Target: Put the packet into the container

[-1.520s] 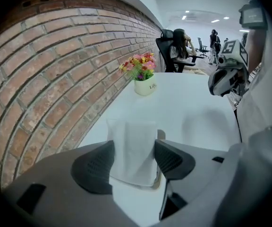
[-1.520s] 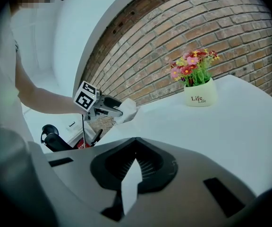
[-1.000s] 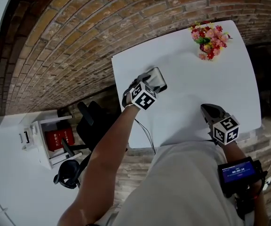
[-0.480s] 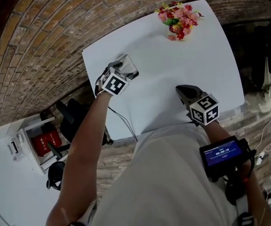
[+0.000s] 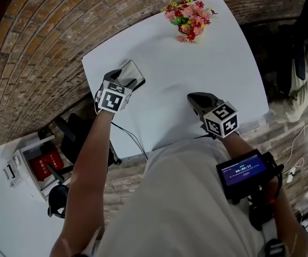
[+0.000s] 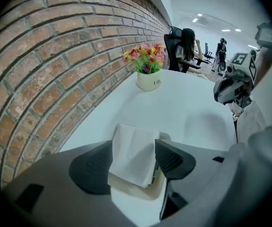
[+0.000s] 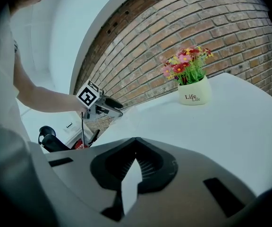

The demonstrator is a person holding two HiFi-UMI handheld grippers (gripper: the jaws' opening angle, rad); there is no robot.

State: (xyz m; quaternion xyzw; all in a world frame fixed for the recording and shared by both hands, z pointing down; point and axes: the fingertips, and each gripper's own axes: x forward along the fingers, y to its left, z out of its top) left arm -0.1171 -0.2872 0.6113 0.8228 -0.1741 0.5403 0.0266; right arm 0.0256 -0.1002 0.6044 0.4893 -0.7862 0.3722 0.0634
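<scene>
My left gripper is at the white table's left edge. In the left gripper view its jaws are shut on a white folded packet, pads against its two side edges. The packet stands upright in a shallow cream container right under the jaws. From the head view the container looks grey and rectangular. My right gripper hovers near the table's front edge with its jaws together. Only a thin pale sliver shows between its pads, and I cannot tell whether that is anything held.
A white pot of red and pink flowers stands at the table's far side. The table meets a brick wall on the left. On the floor to the left are a dark chair and a white shelf unit.
The head view has swung, so the table sits further left and higher in frame. Both grippers stay about where they were on the table, the left one still at the container.
</scene>
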